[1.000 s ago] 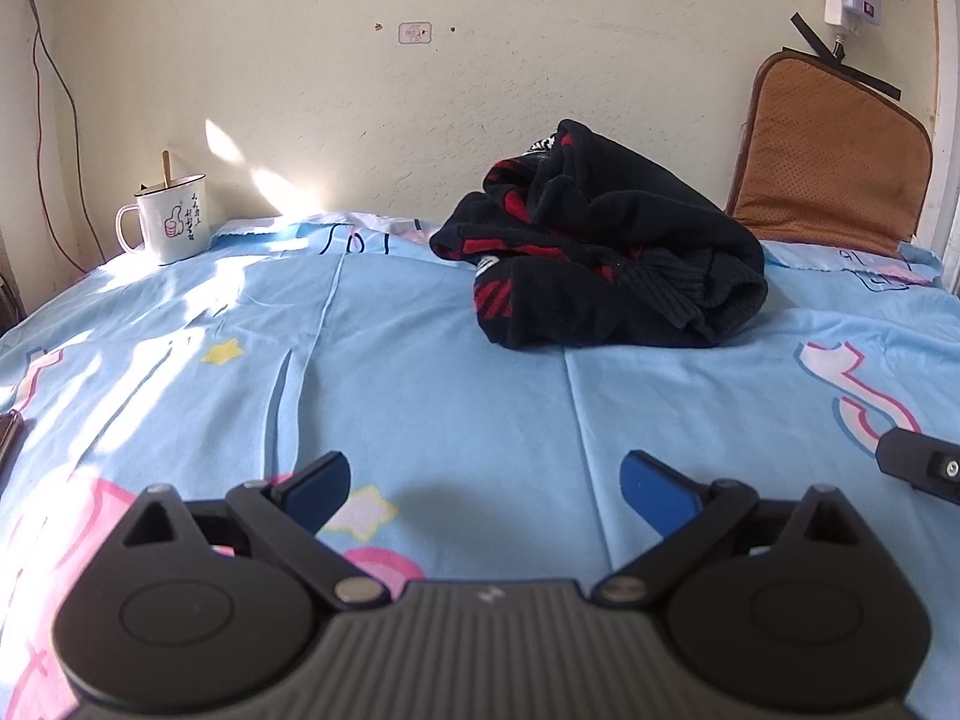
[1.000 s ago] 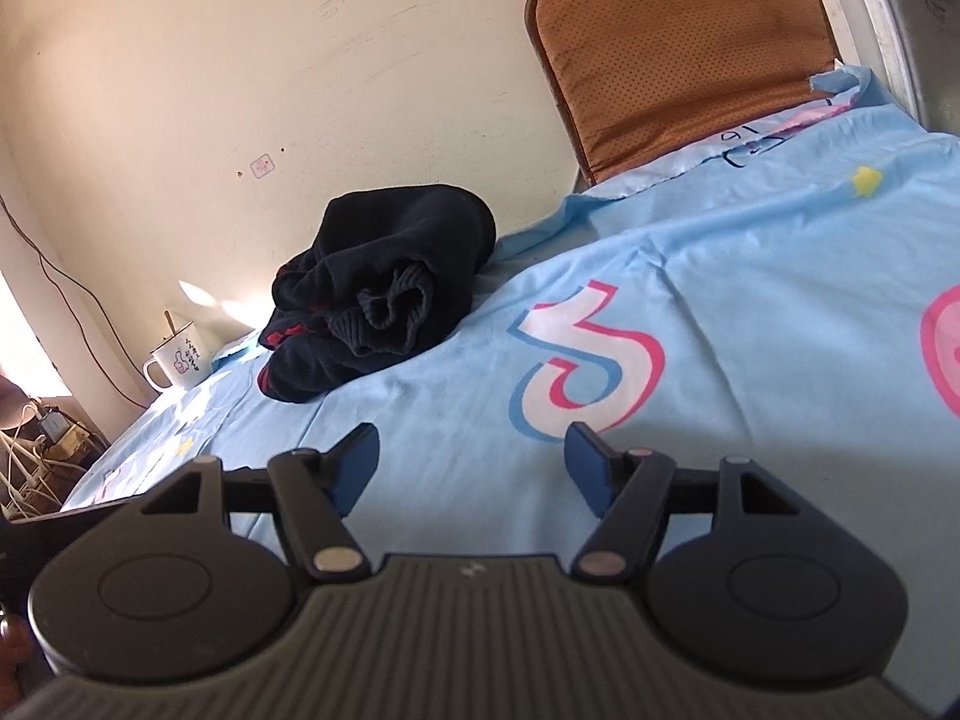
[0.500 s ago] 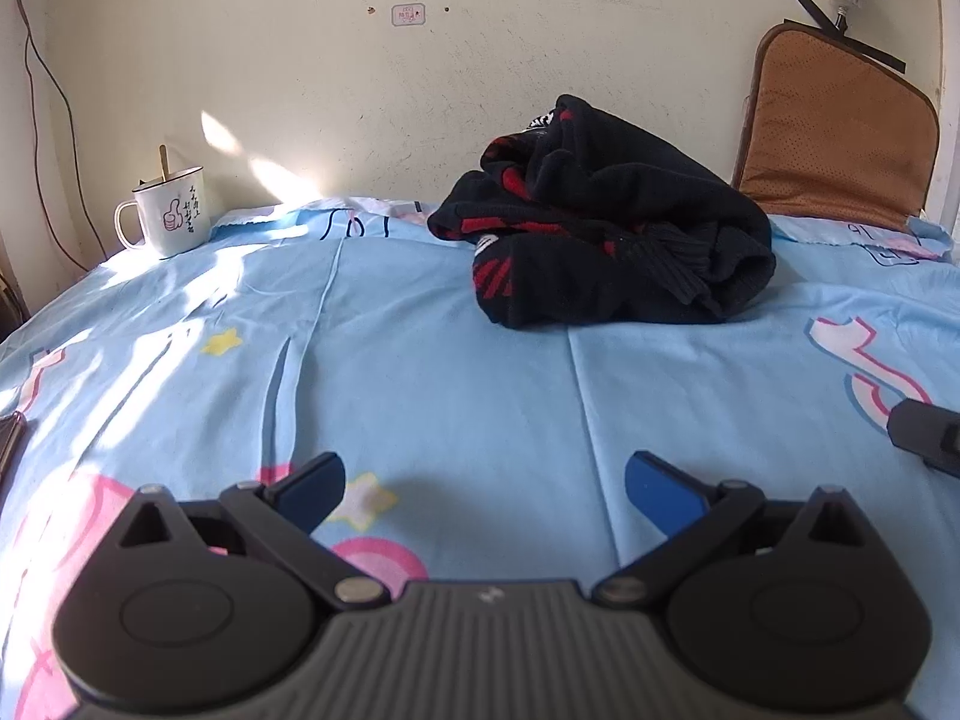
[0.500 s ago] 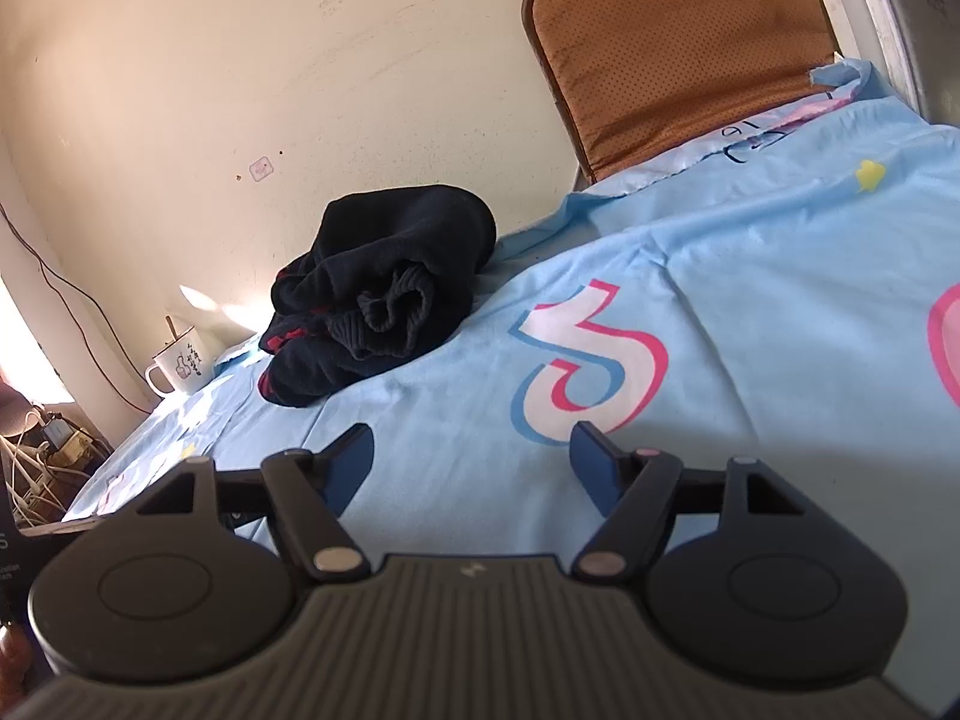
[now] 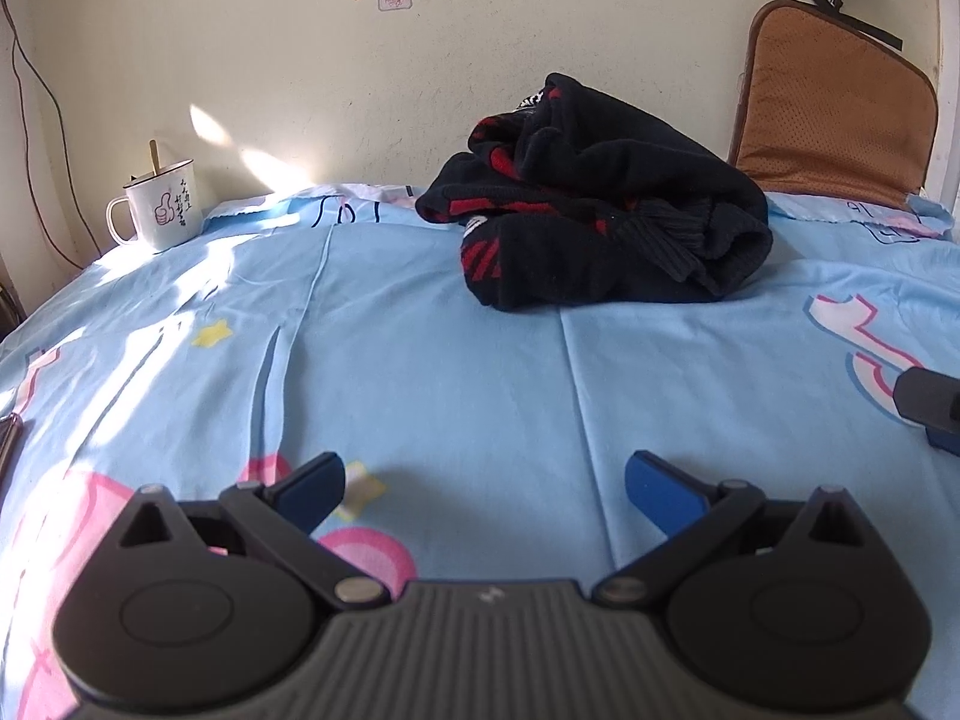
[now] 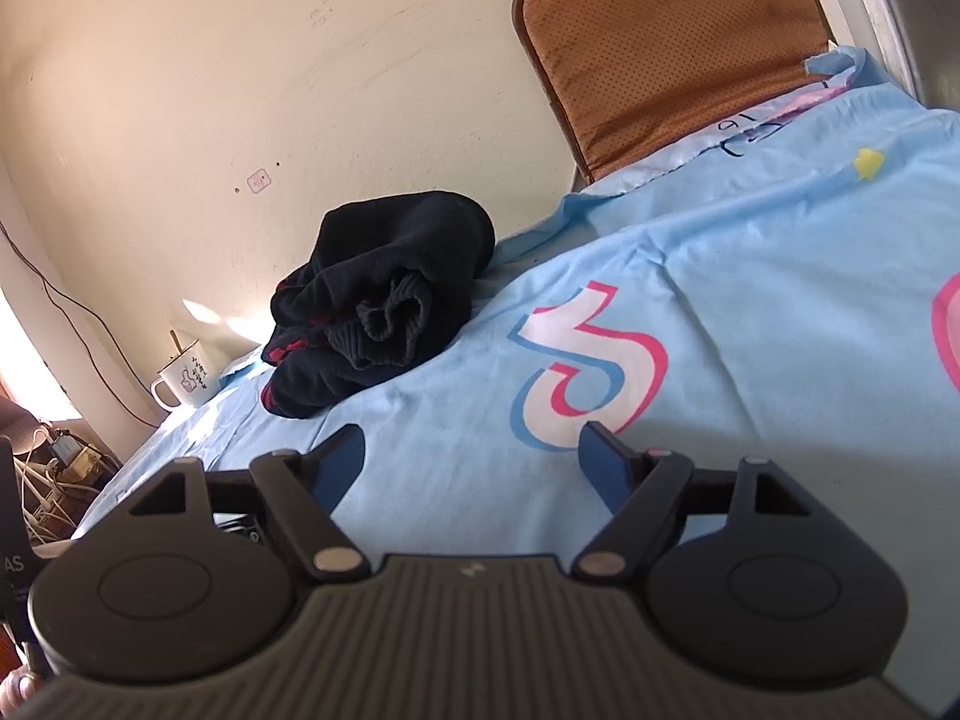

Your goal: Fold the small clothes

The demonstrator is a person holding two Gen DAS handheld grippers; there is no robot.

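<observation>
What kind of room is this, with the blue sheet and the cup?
Probably a bedroom at home. A blue cartoon-print sheet covers a bed against a plain wall, a crumpled black and red garment lies on it, and a white mug sits at the corner.

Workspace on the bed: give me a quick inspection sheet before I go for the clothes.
Surface: blue printed sheet, lightly creased.
Job's things: black and red garment crumpled in a heap near the wall, unfolded.
Clutter: white mug with a stick in it, at the sheet's far corner.
Grippers: left gripper open, empty; right gripper just opened wider, empty.
Cables: thin cable down the wall.
Surroundings: brown cushion against the wall.
</observation>
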